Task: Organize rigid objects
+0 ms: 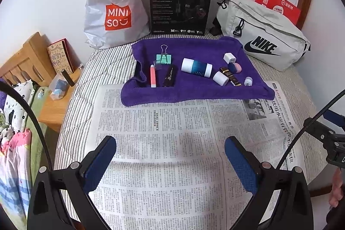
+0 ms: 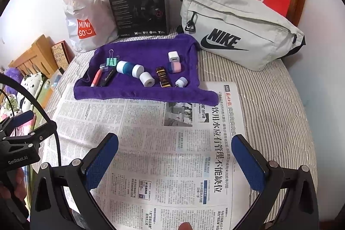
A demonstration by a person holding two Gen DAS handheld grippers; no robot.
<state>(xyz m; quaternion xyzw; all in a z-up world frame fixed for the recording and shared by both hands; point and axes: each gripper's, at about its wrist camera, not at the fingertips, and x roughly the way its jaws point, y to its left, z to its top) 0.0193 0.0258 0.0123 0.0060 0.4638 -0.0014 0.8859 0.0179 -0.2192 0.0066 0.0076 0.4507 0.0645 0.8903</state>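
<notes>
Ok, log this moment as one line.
left gripper open | right gripper open | both over newspaper | items on purple towel untouched

A home bedroom, probably: striped mattress (image 1: pixel 71 122), wooden bedside table (image 1: pixel 54 109), shopping bags (image 1: pixel 112 12) against the wall.

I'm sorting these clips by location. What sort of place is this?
Probably a bedroom at home: the work surface looks like a bed with a striped mattress cover, a wooden bedside table stands beside it, and patterned bedding lies at the left.
</notes>
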